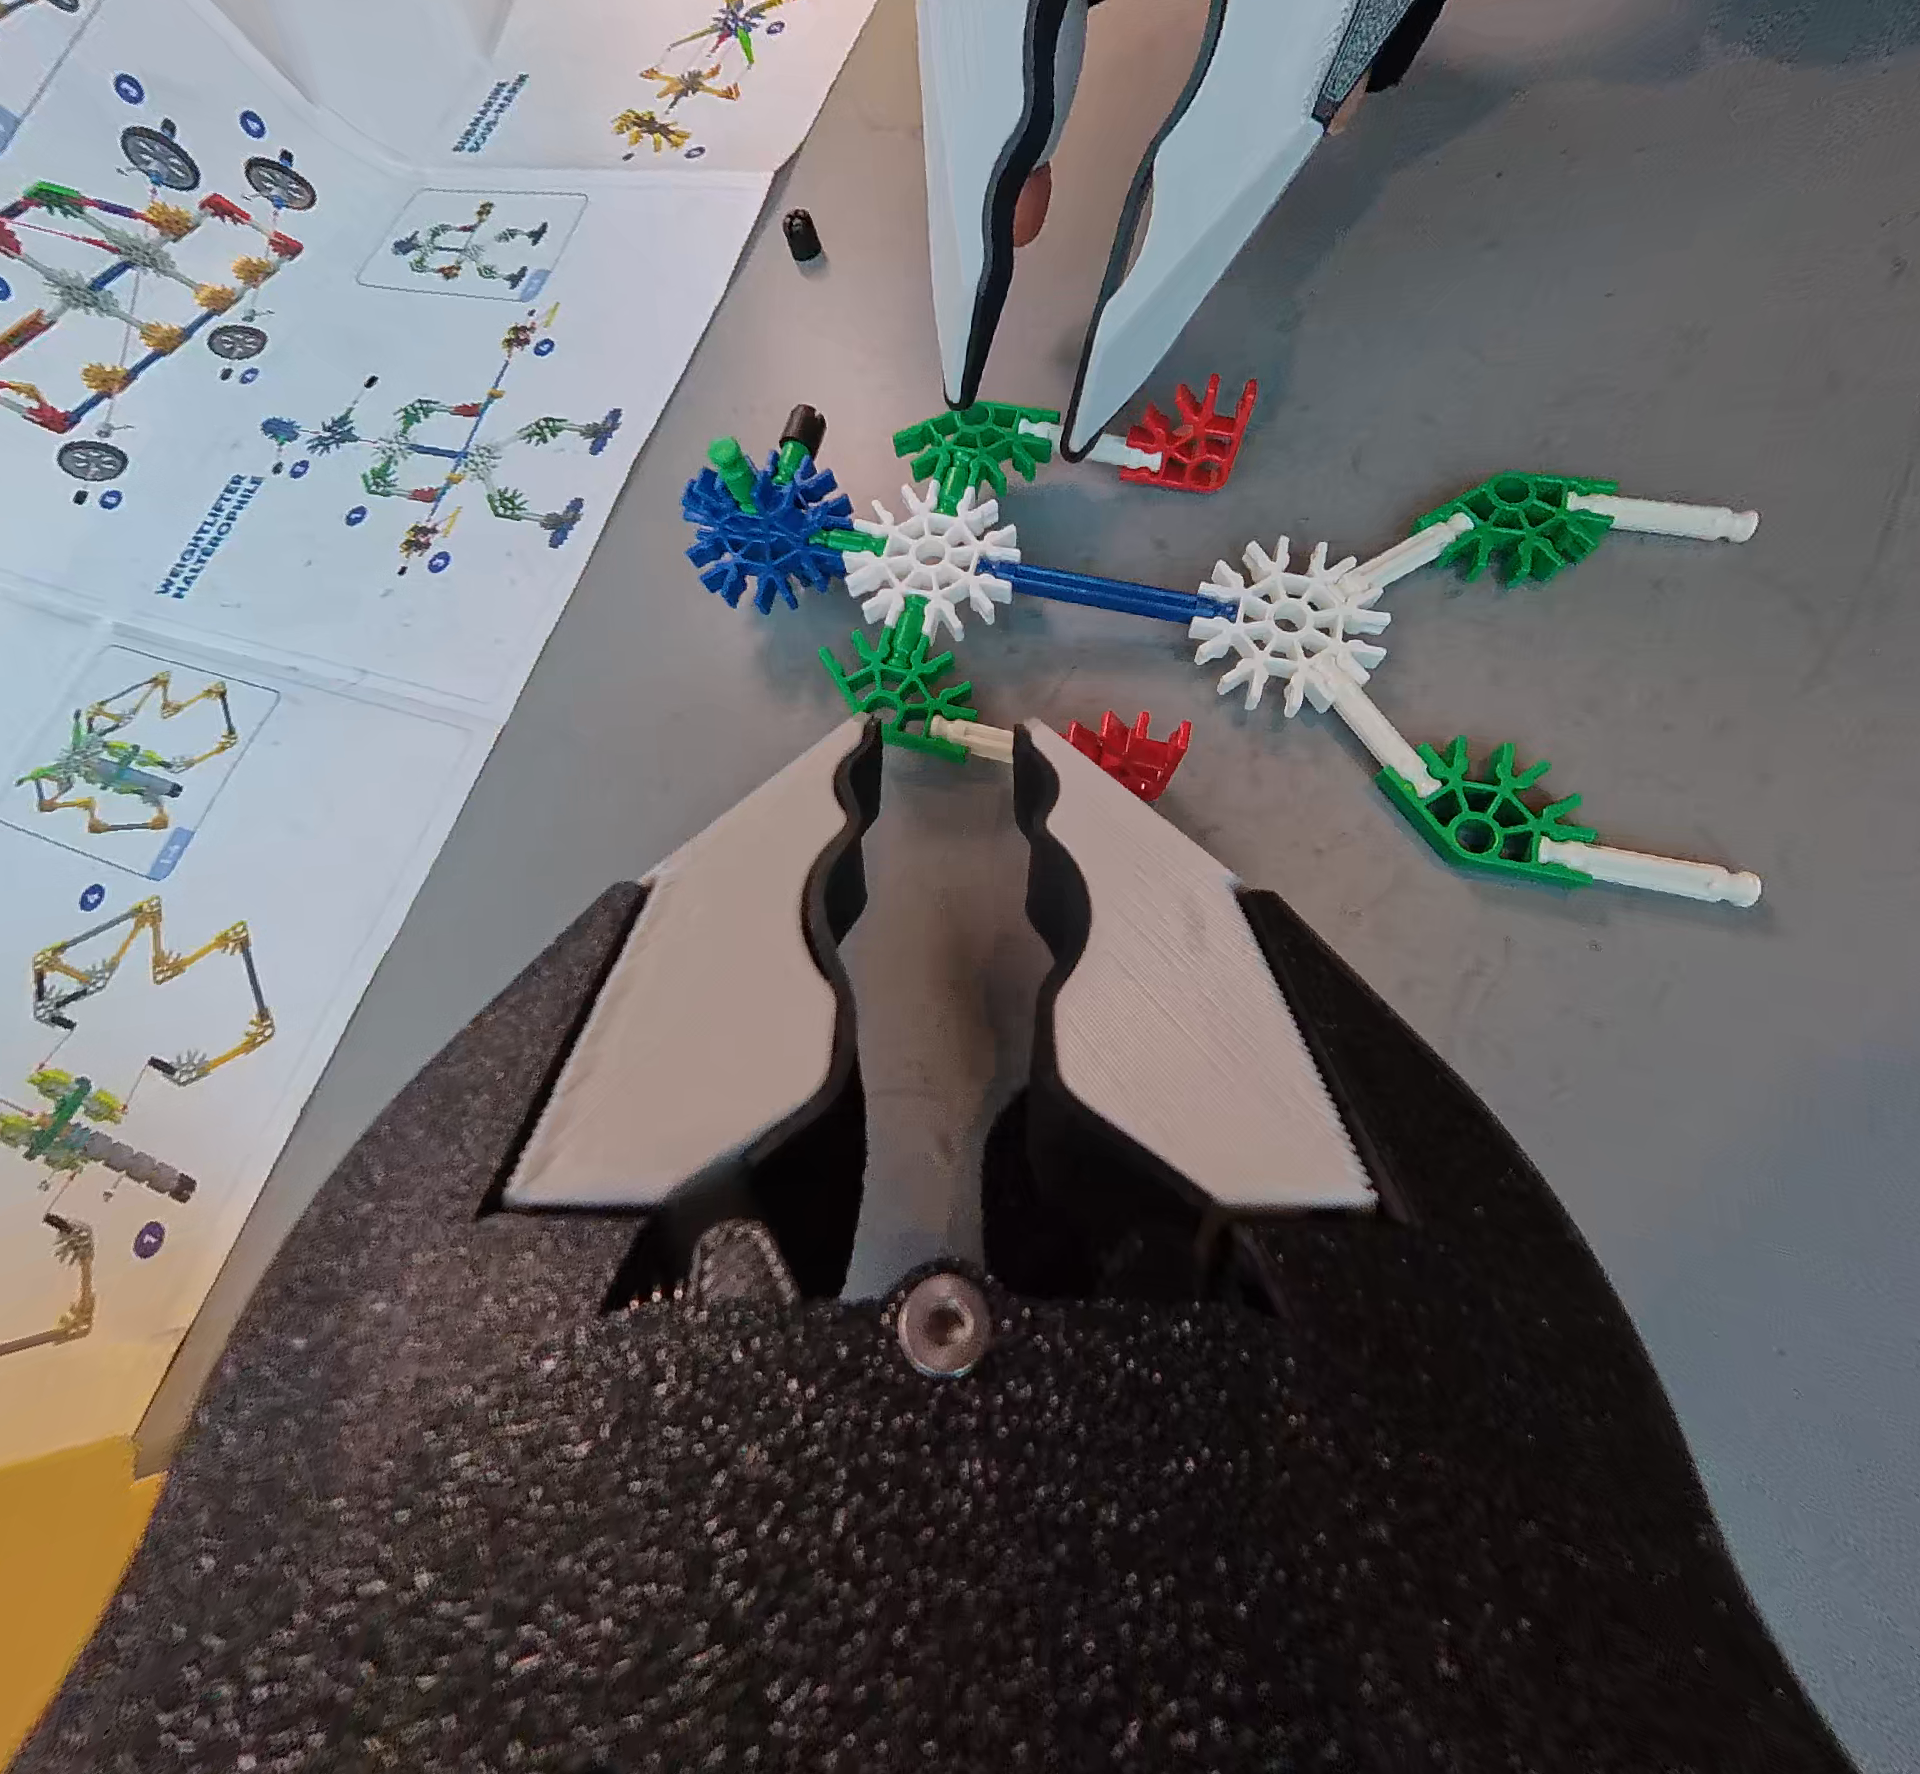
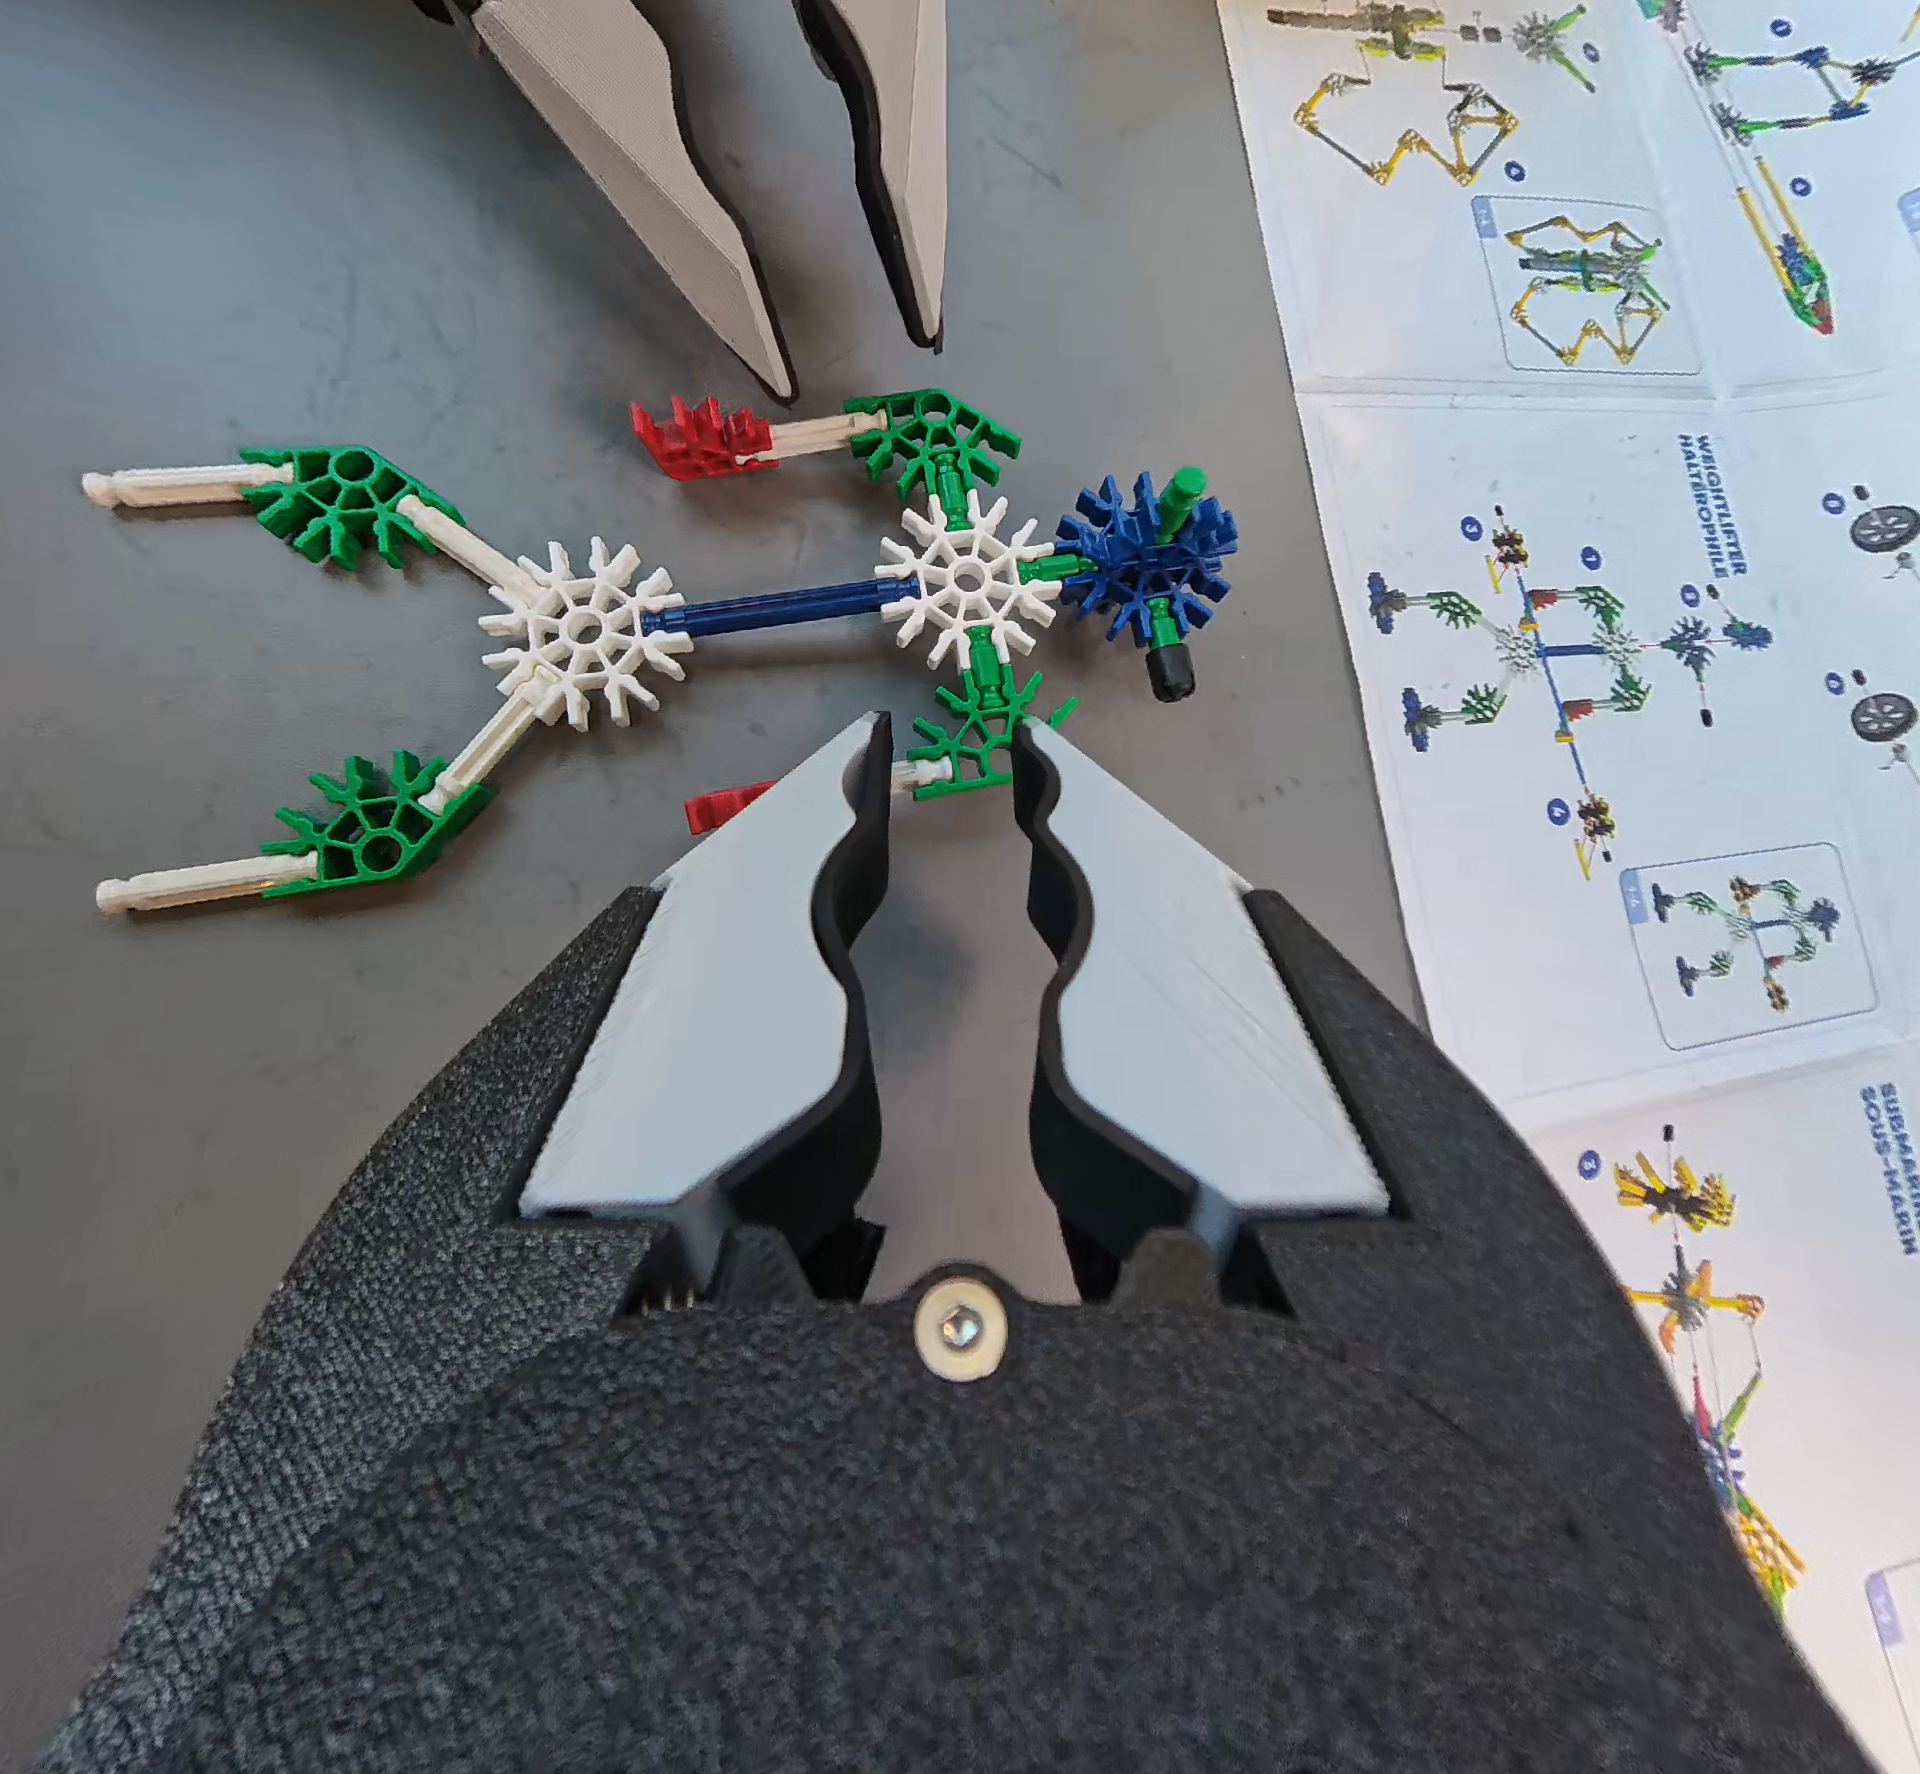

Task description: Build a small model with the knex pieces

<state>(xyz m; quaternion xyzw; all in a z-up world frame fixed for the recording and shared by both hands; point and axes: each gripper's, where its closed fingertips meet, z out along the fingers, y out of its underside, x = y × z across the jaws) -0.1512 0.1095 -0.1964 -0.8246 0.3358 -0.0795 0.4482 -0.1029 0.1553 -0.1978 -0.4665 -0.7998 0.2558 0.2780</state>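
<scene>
Left gripper (image 1: 945, 737) is sitting low over the grey table (image 1: 1558, 1101), jaws parted a moderate way and gripping nothing; the tips are straddling the short white rod (image 1: 977, 737) that is joining the near green connector (image 1: 899, 690) to the near red connector (image 1: 1132, 753), rod running crosswise to the fingers. Whether the pads are touching the rod cannot be told. Beyond it the toy figure is lying flat, its long axis along the blue rod (image 1: 1091, 592) between the two white snowflake hubs (image 1: 930, 561), left to right in this view, with the blue hub (image 1: 764, 529) at the left end. Right gripper (image 1: 1023, 431) is coming in from the far side, likewise parted and empty, tips bracketing the matching far white rod (image 1: 1096, 448) beside the far red connector (image 1: 1190, 446). In the right wrist view the same gripper (image 2: 951, 737) is sitting over its own green connector (image 2: 971, 727). Each gripper is nearer its own side; instruction sheet (image 1: 312, 477) lying farther left.
</scene>
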